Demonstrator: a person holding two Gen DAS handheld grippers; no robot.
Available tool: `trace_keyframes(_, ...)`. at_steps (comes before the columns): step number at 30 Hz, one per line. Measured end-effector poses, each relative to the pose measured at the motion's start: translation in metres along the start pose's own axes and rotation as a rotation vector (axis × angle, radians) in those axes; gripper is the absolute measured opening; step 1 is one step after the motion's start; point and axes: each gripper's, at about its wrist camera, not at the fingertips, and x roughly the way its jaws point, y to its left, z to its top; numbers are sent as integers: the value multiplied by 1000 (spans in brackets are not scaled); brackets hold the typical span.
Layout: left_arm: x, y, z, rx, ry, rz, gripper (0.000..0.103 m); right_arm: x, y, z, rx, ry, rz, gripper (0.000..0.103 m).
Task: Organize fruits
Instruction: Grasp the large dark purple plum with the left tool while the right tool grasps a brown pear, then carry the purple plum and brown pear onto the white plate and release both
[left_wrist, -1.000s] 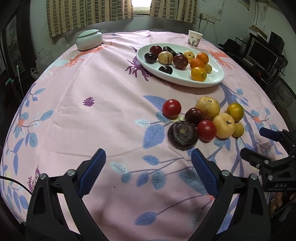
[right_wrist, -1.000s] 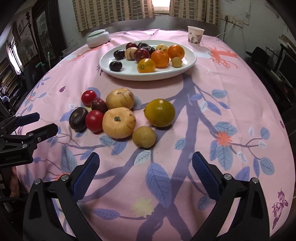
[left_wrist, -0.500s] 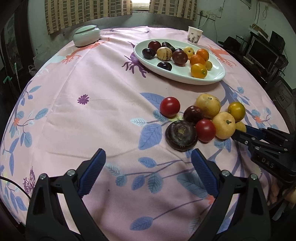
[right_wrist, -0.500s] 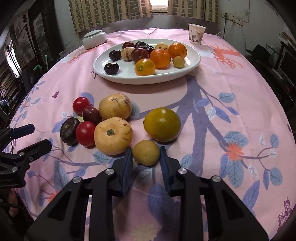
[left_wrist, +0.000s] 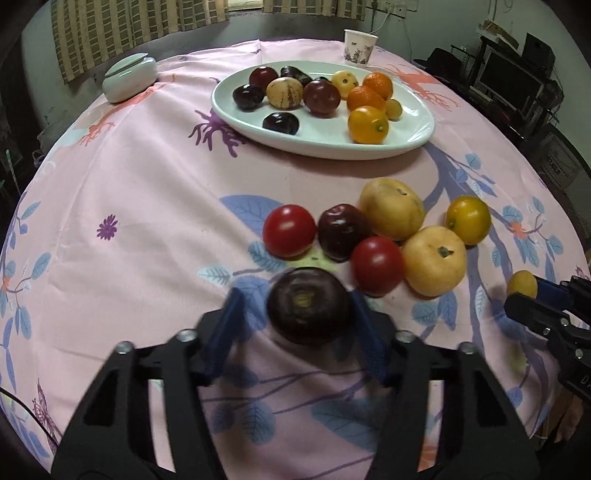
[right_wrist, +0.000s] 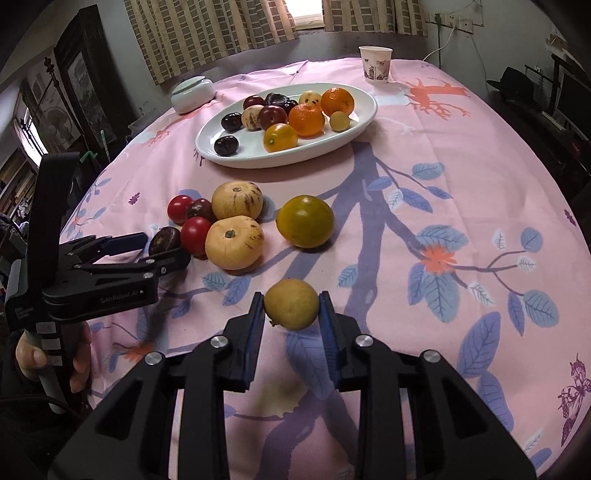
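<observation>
Both grippers have come down from above the cloth: the left gripper (left_wrist: 308, 314), jaws just closing, now brackets the dark purple fruit (left_wrist: 308, 310) beside the loose fruit pile. The right gripper (right_wrist: 291, 314) pinches the small yellow fruit (right_wrist: 291, 303), pulled clear of the pile, near the pink tablecloth (right_wrist: 443, 184).

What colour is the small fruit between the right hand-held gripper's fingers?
The small fruit is yellowish-green; the right wrist view shows it best.

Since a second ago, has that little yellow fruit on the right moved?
Yes. The small yellow fruit lay beside the pale round fruit; now it sits nearer the camera, apart from it, pinched in the right tool.
</observation>
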Motion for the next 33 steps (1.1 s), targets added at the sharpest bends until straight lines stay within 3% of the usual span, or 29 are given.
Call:
trace_keyframes(5, -10, 3, -5, -27, -2, -45, 45, -4, 4, 0, 4, -8, 18, 30)
trace_keyframes(11, -46, 3, -7, -35, -67, -81, 45, -7, 7, 2, 1, -12, 21, 30)
trace_keyframes(22, -65, 2, 5, -17, -96, -102, 45, -6, 8, 5, 0, -6, 30, 30)
trace_keyframes(27, -60, 9, 34, -12, -100, -70, 45, -4, 7, 20, -25, -3, 42, 30)
trace_keyframes(33, -37, 27, 106, -31, -113, 6, 45, 2, 3, 74, -93, -20, 19, 30)
